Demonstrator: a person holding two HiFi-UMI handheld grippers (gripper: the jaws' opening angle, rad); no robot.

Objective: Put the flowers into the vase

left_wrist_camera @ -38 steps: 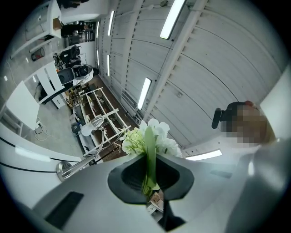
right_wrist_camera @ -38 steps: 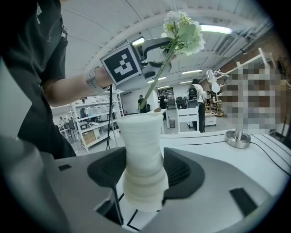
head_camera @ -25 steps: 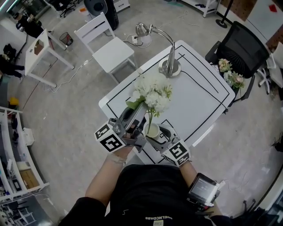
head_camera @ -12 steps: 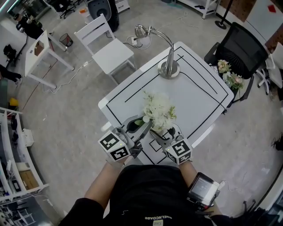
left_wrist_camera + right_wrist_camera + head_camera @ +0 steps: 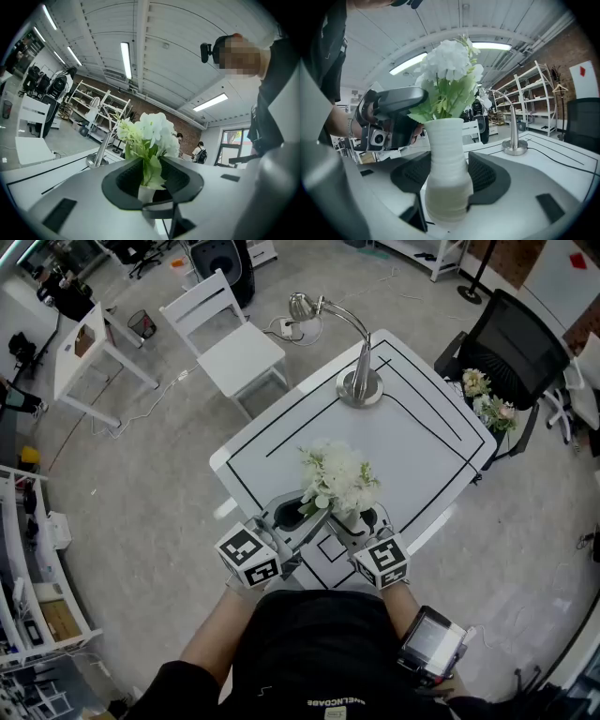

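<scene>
Head view: the white flowers [image 5: 339, 479] already stand in the vase [image 5: 445, 140] at the near edge of the worktop [image 5: 422, 446], so the task looks all but done; only letting go seems left. The left hand-held gripper [image 5: 152, 176] has just been opening, its jaws now loose around the stems. The right hand-held gripper [image 5: 449, 180] clasps the vase body. Count: 1 vase, 1 bunch in it, 2 hand-held grippers, 1 lamp [image 5: 359, 381].

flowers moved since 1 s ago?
Yes. The flowers have moved away from the lamp base, lower in the head view, and now stand in the vase.
</scene>
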